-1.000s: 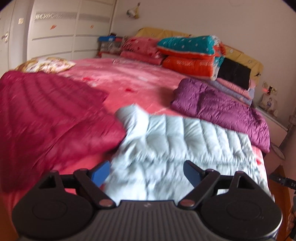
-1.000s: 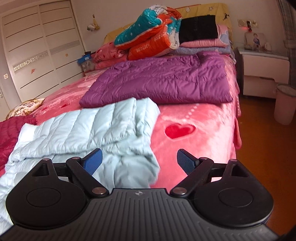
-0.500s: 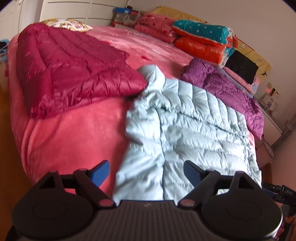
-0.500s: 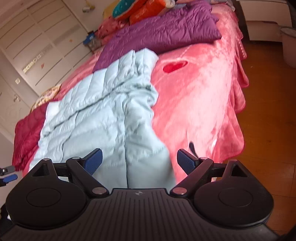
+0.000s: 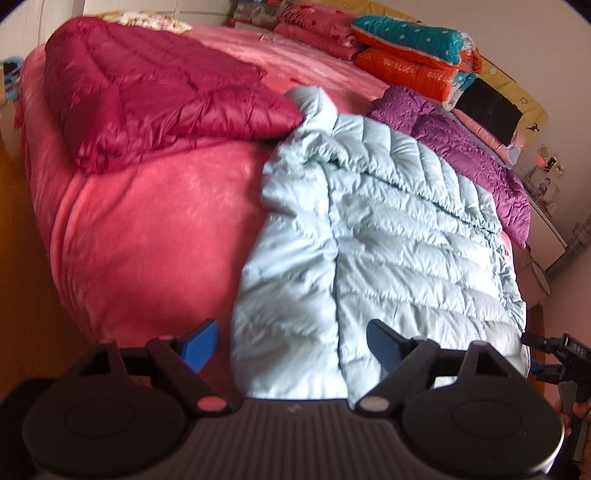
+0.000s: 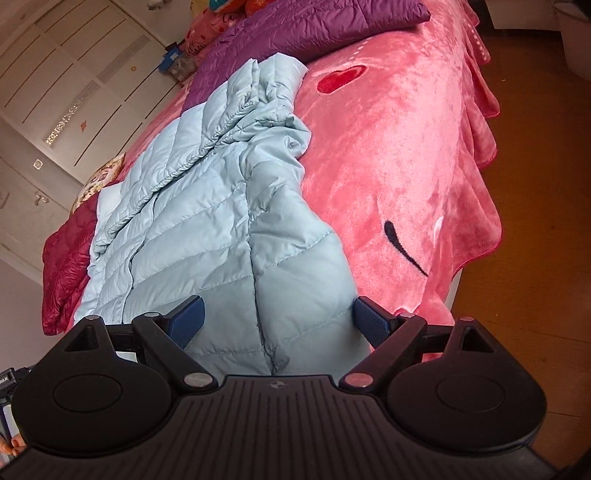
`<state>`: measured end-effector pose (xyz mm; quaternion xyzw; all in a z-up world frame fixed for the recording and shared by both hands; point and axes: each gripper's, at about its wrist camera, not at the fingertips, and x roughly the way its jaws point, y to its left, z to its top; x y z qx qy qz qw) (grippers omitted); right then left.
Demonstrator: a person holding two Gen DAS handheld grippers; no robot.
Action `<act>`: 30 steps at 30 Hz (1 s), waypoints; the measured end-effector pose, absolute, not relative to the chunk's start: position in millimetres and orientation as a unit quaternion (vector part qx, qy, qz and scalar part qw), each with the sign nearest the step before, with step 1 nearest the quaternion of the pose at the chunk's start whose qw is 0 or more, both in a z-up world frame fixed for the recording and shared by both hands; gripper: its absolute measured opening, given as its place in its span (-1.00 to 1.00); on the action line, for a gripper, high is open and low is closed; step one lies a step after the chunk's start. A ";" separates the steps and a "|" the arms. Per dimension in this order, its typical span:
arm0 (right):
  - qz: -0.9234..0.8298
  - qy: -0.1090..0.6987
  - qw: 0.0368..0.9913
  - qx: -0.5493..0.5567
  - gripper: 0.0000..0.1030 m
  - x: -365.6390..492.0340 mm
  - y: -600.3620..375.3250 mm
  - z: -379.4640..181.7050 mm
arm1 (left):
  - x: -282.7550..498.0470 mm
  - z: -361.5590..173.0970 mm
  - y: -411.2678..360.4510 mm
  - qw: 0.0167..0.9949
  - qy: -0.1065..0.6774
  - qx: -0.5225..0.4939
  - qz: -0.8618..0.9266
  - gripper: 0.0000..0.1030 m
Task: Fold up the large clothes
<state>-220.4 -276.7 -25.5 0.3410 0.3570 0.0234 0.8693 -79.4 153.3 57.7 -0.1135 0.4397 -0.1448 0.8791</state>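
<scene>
Your left gripper point(image 5: 291, 341) and right gripper point(image 6: 277, 320) both have their jaws spread wide, holding nothing. The pale blue down jacket point(image 5: 373, 236) lies on the bed point(image 5: 147, 229) straight ahead of both, its long axis running away from you. Its near hem hangs over the bed's edge between the right jaws; the left jaws straddle the hem's left corner. Bare pink blanket lies open on either side. A maroon jacket point(image 5: 147, 92) and a purple jacket point(image 6: 295, 33) flank the far end.
</scene>
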 end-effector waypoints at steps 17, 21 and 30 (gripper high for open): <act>0.031 0.423 0.815 0.395 1.00 -220.6 -264.6 -47.0 | -88.2 46.6 143.6 0.852 0.476 -0.129 -0.177 0.77; 0.046 0.421 0.816 0.394 1.00 -221.4 -259.9 -44.2 | -90.6 45.5 139.7 0.848 0.480 -0.125 -0.187 0.76; 0.058 0.436 0.811 0.386 1.00 -215.9 -253.6 -47.4 | -90.3 45.8 137.8 0.849 0.478 -0.122 -0.188 0.32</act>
